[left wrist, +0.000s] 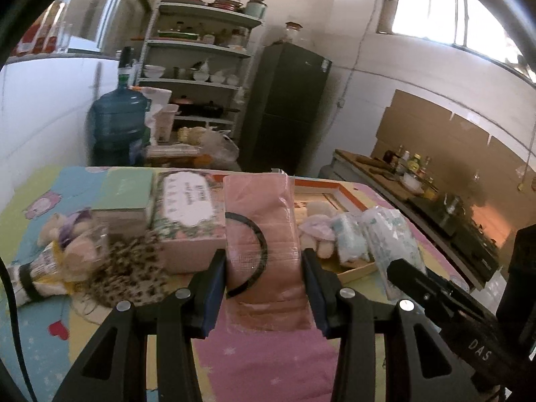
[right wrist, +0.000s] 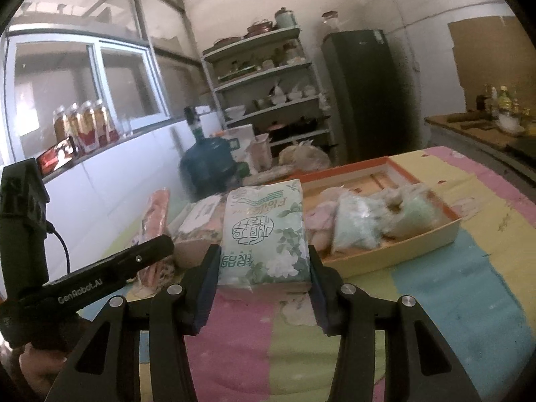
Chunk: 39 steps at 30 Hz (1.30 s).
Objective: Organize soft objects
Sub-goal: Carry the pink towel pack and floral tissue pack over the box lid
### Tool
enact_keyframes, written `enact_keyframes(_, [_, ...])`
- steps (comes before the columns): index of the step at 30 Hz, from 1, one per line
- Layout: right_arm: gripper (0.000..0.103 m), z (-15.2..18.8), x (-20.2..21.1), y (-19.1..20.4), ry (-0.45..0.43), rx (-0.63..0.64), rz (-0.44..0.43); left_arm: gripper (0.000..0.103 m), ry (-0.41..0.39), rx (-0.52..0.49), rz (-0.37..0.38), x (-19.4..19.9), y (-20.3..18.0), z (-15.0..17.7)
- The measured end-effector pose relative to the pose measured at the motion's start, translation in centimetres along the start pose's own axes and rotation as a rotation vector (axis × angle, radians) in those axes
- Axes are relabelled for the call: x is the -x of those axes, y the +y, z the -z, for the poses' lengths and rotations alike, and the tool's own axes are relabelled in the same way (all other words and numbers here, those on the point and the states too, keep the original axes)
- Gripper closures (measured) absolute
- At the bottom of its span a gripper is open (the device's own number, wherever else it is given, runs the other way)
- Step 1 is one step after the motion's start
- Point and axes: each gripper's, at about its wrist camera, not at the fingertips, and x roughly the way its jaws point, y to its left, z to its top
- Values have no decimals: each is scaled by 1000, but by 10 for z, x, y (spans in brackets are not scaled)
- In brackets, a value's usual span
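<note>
I have a pack in each hand, lifted over the pastel striped tablecloth (right wrist: pixel 435 268). My left gripper (left wrist: pixel 264 288) is clenched on the pink plastic-wrapped tissue pack (left wrist: pixel 264 234), centre of its frame; my right gripper (right wrist: pixel 264 281) grasps the pale green floral tissue pack (right wrist: pixel 264 231) likewise. I judge this the carrying step. The shallow orange-rimmed cardboard tray (right wrist: pixel 402 251), right of centre, already holds soft bagged items, so next I'd bring each pack over its rim and find free room before releasing.
</note>
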Motion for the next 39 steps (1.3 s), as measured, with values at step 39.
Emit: enact_keyframes(39, [53, -52, 1, -95, -83, -28, 107, 58, 17, -101, 42, -87, -82, -37])
